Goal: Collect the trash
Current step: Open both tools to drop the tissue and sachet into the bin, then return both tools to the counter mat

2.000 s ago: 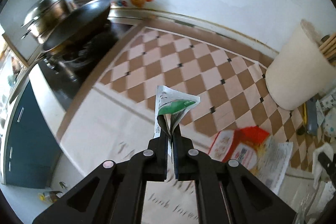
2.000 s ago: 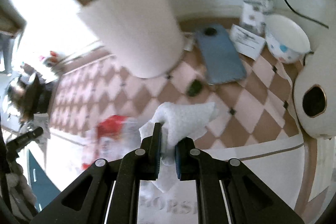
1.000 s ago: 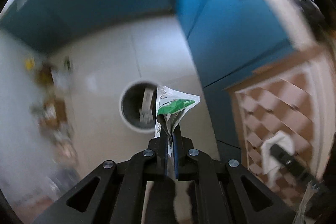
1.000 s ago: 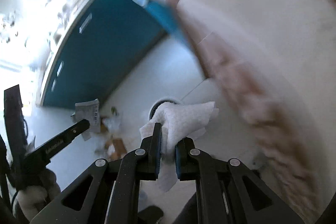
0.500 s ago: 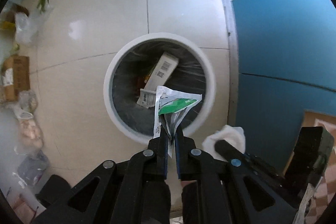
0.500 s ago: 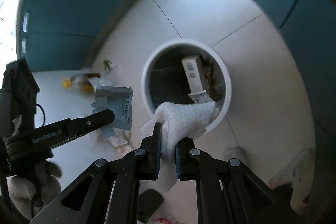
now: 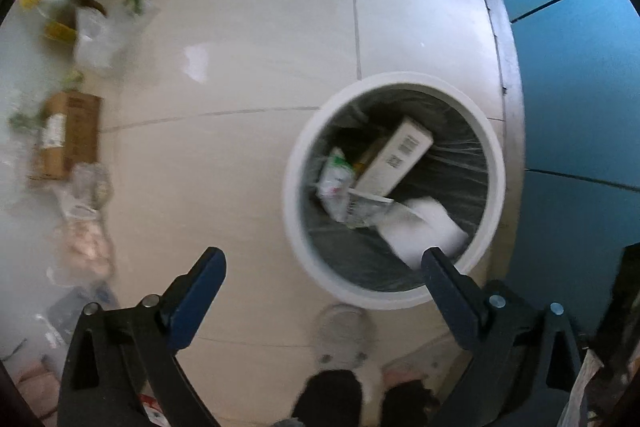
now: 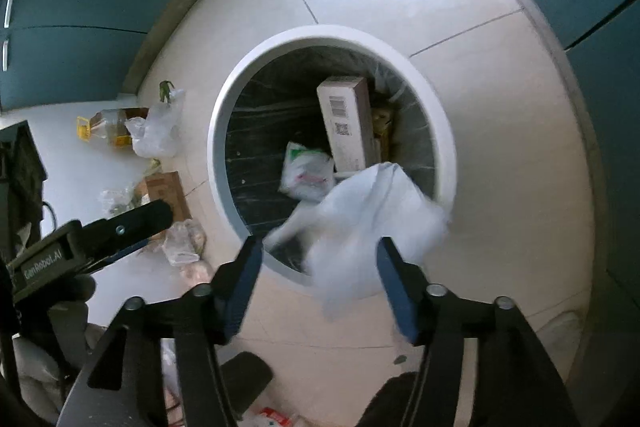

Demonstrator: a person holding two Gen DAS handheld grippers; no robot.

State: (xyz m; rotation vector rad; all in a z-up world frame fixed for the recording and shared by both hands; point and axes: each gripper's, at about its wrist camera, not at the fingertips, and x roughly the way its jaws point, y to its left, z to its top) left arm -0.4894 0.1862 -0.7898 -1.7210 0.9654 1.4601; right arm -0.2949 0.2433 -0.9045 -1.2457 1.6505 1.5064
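A round white-rimmed trash bin (image 7: pixel 300 163) with a black liner stands on the floor below both grippers; it also shows in the right wrist view (image 8: pixel 224 131). My left gripper (image 7: pixel 322 263) is open and empty; the green-and-white wrapper (image 7: pixel 334 179) lies inside the bin beside a white carton (image 7: pixel 396 155). My right gripper (image 8: pixel 318 257) is open; the white paper towel (image 8: pixel 360 219) is loose and blurred, falling over the bin's near rim. It shows in the left wrist view as a white wad (image 7: pixel 424 227) inside the bin.
Blue-green cabinet fronts (image 7: pixel 580 87) stand close to the bin. Plastic bags, a cardboard box (image 7: pixel 68 135) and an oil bottle (image 8: pixel 104 125) litter the pale tiled floor to the left. The left gripper's finger (image 8: pixel 120 227) reaches into the right wrist view.
Both grippers swung from the counter down over the floor bin, then opened. The wrapper dropped into the bin; the paper towel left the right gripper and is falling.
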